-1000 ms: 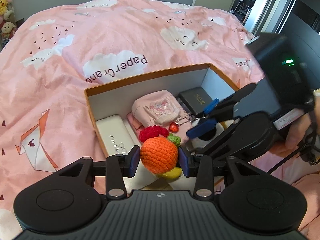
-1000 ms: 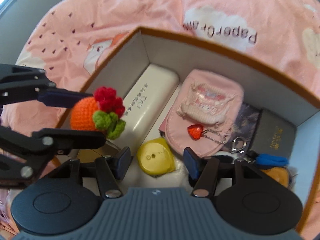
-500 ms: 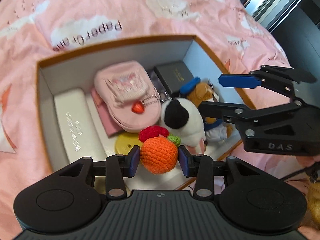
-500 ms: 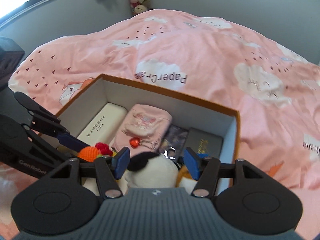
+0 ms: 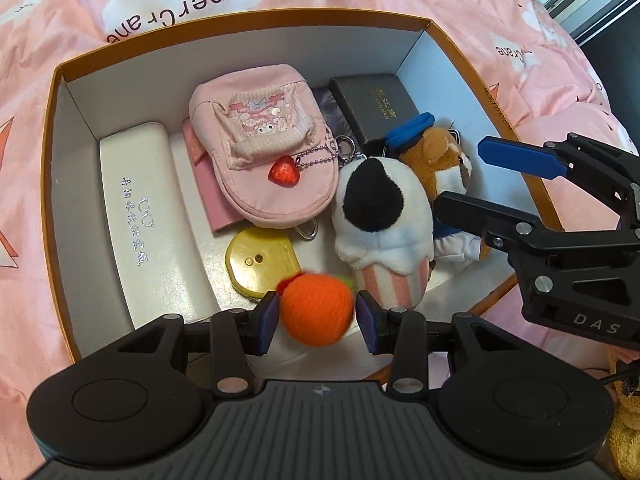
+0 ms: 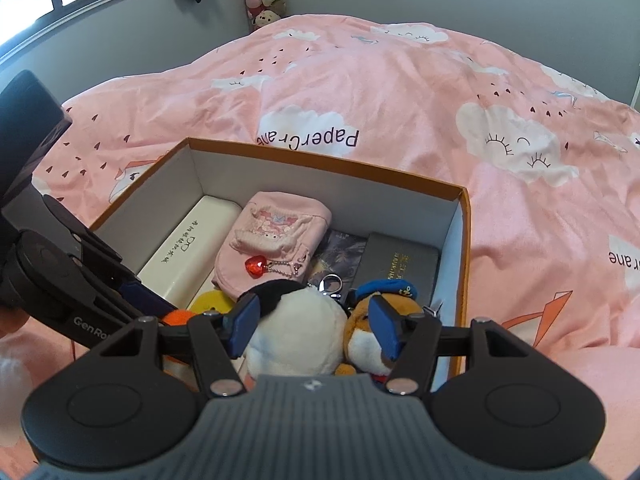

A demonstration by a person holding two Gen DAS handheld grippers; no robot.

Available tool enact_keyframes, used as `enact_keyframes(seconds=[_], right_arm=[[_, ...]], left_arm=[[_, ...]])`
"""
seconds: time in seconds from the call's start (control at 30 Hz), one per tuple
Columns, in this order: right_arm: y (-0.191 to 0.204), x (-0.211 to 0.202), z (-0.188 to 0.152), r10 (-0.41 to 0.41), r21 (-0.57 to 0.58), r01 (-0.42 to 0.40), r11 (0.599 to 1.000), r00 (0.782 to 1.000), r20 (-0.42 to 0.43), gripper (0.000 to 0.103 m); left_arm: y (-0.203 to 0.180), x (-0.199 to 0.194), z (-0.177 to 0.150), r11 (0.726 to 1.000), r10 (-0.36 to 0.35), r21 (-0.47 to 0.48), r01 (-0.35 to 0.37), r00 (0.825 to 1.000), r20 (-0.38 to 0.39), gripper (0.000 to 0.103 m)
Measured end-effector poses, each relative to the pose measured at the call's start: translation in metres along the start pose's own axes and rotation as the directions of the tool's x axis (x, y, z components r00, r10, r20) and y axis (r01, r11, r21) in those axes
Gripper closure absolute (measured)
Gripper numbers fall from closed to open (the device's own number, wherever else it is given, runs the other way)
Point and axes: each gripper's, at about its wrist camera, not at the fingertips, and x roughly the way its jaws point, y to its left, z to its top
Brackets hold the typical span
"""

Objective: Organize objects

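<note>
An orange crocheted ball (image 5: 316,310) with a red and green top sits between the pads of my left gripper (image 5: 316,316), which is shut on it just above the near floor of the orange-rimmed box (image 5: 248,16). In the right wrist view only a sliver of the ball (image 6: 178,316) shows beside the left gripper (image 6: 160,308). My right gripper (image 6: 314,326) stands open with nothing held, above the box's near right edge. From the left wrist view the right gripper (image 5: 460,176) hangs over the brown plush (image 5: 444,160).
Inside the box lie a white case (image 5: 132,200), a pink pouch (image 5: 264,148), a black box (image 5: 376,104), a yellow disc (image 5: 260,264) and a black-and-white plush (image 5: 384,216). The box rests on a pink cloud-print duvet (image 6: 400,80). A grey wall and window lie beyond.
My left gripper has carried the orange ball forward and down into the box, tilting steeply. The right gripper has pulled back out of the box toward its right edge, tipping up so it looks across the bed.
</note>
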Motion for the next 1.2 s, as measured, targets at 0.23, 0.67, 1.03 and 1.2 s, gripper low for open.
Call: enact_keyframes(seconds=[0.23, 0.67, 1.03, 1.2], right_arm=[[0.001, 0.0, -0.002, -0.003, -0.003, 0.003, 1.0, 1.0, -0.003, 0.04], [0.009, -0.044, -0.002, -0.067, 0.005, 0.067, 0.998, 0.993, 0.101, 0.03], [0.023, -0.101, -0.02, -0.171, 0.11, 0.146, 0.983, 0.945, 0.279, 0.019], [0.035, -0.106, -0.042, -0.194, 0.124, 0.16, 0.979, 0.914, 0.357, 0.013]], left_arm=[[-0.004, -0.001, 0.002, 1.0, -0.001, 0.013, 0.001, 1.0, 0.028, 0.048], [-0.029, -0.054, -0.025, 0.999, 0.032, 0.032, -0.041, 0.972, 0.232, 0.045], [-0.06, -0.13, -0.088, 0.96, 0.261, -0.126, -0.25, 0.638, 0.724, 0.035], [-0.074, -0.115, -0.115, 0.897, 0.397, -0.234, -0.374, 0.457, 0.796, 0.03]])
